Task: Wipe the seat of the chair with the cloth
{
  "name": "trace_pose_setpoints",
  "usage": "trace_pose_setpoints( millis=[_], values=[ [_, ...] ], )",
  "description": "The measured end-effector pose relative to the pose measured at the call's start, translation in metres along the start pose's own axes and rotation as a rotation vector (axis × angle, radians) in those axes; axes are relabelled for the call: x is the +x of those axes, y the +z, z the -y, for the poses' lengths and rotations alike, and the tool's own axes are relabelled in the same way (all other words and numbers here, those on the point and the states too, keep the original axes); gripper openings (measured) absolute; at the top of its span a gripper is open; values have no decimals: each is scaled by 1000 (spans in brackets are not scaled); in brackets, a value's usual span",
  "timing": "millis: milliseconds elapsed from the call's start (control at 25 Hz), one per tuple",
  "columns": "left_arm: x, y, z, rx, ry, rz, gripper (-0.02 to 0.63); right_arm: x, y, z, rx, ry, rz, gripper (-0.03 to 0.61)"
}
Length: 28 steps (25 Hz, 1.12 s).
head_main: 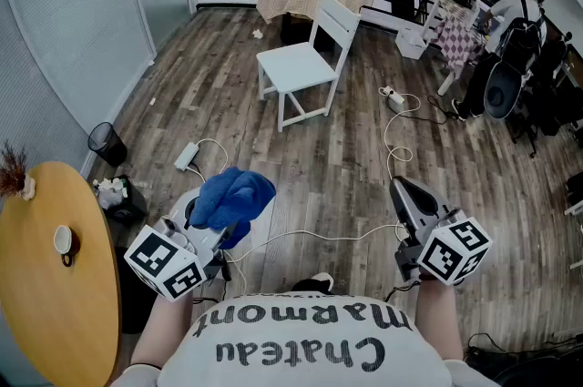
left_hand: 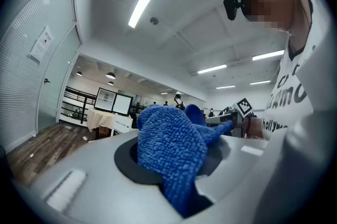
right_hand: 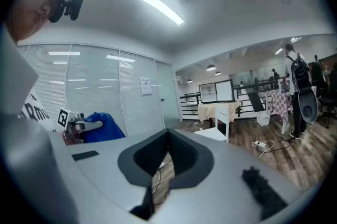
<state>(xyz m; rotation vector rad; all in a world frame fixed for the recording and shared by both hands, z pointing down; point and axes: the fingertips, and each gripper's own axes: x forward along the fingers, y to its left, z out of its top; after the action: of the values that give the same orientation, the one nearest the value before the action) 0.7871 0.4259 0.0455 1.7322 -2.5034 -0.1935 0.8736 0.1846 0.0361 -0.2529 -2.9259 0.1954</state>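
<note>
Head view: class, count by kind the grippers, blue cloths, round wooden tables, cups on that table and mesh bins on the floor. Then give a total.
grippers: 2, the left gripper and the right gripper
blue cloth: 1
round wooden table: 1
cup: 1
mesh bin: 1
Total: 6

Fluffy blue cloth (head_main: 232,198) bunched (crumpled high) in the left claw (head_main: 221,235); white chair (head_main: 301,66) upright, well apart.
</note>
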Motion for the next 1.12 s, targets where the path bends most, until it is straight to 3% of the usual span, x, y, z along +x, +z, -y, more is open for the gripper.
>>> trace_pose_setpoints(
  millis=[560, 840, 1120],
  values=[
    [-9, 1, -10, -5, 19, -2, 84, 8, -8, -2, 40, -8, 0, 15],
    [-35, 8, -38, -10, 103, 14, 84, 34, -12, -14, 59, 25, -9, 15],
    [-48, 5, -87, -113, 225, 46, 86, 86, -14, -12, 74, 78, -33, 15]
  ],
)
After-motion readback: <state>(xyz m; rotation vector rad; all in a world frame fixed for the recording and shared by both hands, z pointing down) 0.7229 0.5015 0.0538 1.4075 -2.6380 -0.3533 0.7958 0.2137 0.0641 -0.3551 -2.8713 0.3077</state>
